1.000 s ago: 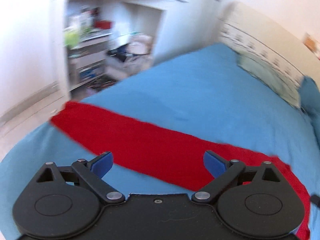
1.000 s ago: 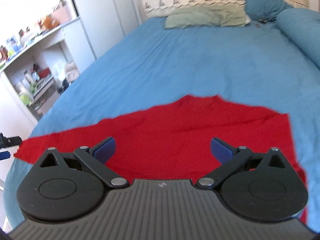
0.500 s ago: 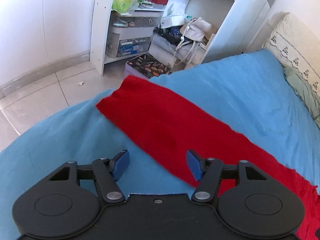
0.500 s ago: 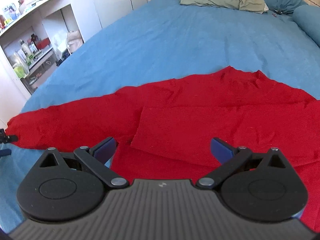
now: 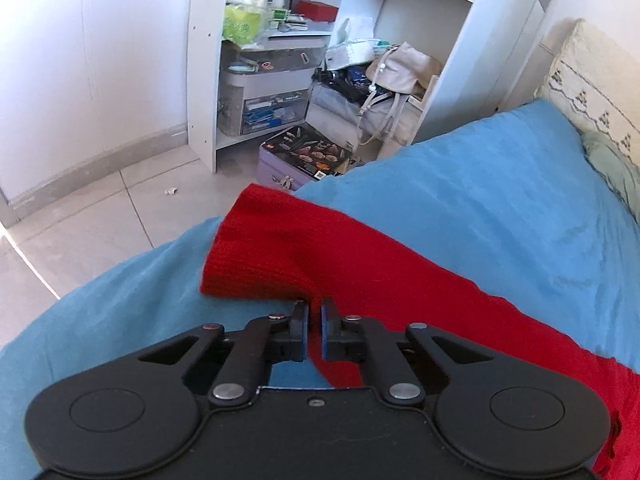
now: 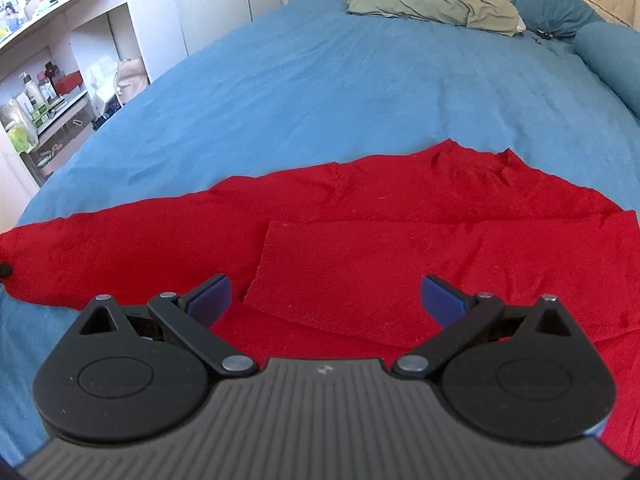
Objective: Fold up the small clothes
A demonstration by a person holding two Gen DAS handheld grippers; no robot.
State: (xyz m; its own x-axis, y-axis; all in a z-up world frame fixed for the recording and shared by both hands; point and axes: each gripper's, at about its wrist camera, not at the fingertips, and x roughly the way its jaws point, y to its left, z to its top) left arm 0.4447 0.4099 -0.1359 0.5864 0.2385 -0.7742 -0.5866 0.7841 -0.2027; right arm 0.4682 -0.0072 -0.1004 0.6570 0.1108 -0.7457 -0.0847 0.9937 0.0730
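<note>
The left gripper point(image 5: 314, 312) is pinched tight on the near edge of the red sweater point(image 5: 360, 276), close to the end of a sleeve. The sleeve end point(image 5: 256, 248) sits just ahead and a bit to the left of it, at the edge of the bed point(image 5: 480, 192). From there the sweater runs off to the right, past the gripper.

The right gripper point(image 6: 325, 298) is spread wide and grips nothing. It hangs over the sweater point(image 6: 400, 240), which lies flat on the blue bed point(image 6: 320, 80) right in front of it. A folded flap point(image 6: 340, 272) of the sweater lies between the two fingers, a little way ahead. One sleeve stretches far to the left.

Far ahead of the right gripper, a green pillow point(image 6: 432, 4) rests at the top of the bed. Ahead of the left gripper, past the bed edge, stands a white shelf point(image 5: 204, 60) full of boxes and bottles, with a bag point(image 5: 400, 68) beside it.
</note>
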